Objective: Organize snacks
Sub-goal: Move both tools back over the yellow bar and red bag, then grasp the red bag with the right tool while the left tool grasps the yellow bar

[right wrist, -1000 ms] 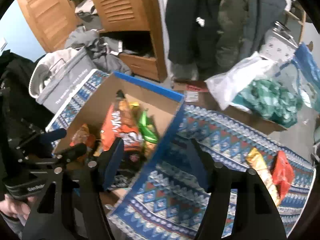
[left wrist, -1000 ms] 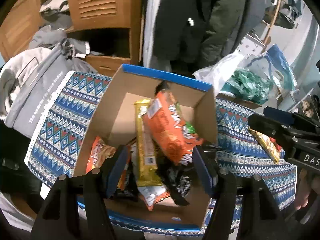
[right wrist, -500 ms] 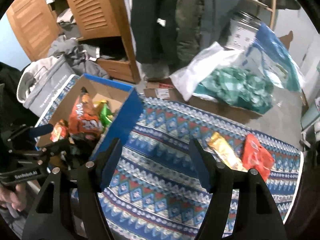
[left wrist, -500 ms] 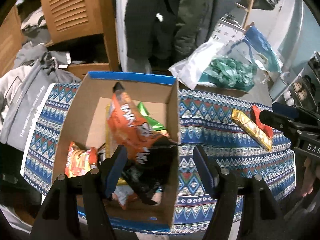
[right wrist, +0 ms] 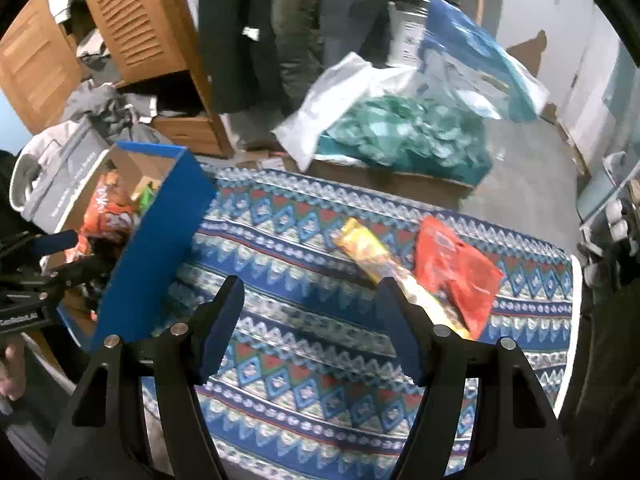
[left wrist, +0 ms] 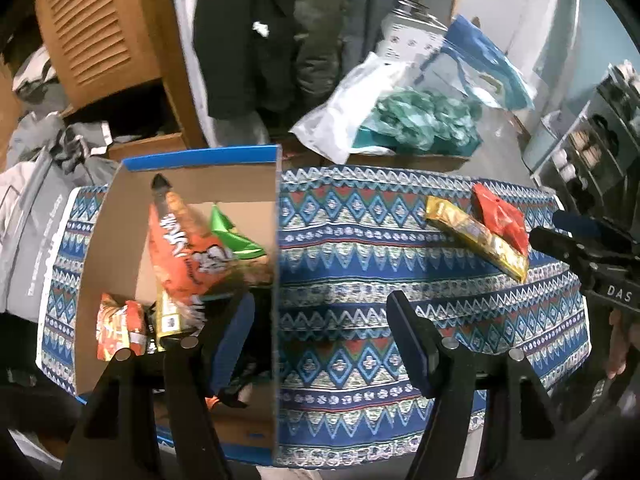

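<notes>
- Right wrist view puts the two loose snacks ahead of me: a yellow packet [right wrist: 362, 246] and a red packet [right wrist: 456, 264] lie side by side on the patterned cloth [right wrist: 280, 240], well apart from the cardboard box [right wrist: 156, 240]
- My right gripper [right wrist: 310, 320] hangs over the cloth, jaws apart and empty, the yellow packet just beyond its right finger
- My left gripper [left wrist: 320, 328] straddles the box wall, also spread and holding nothing
- I judge this the reach for the next snack; the next move calls for lowering around the yellow packet, squeezing, then carrying it to the box
</notes>
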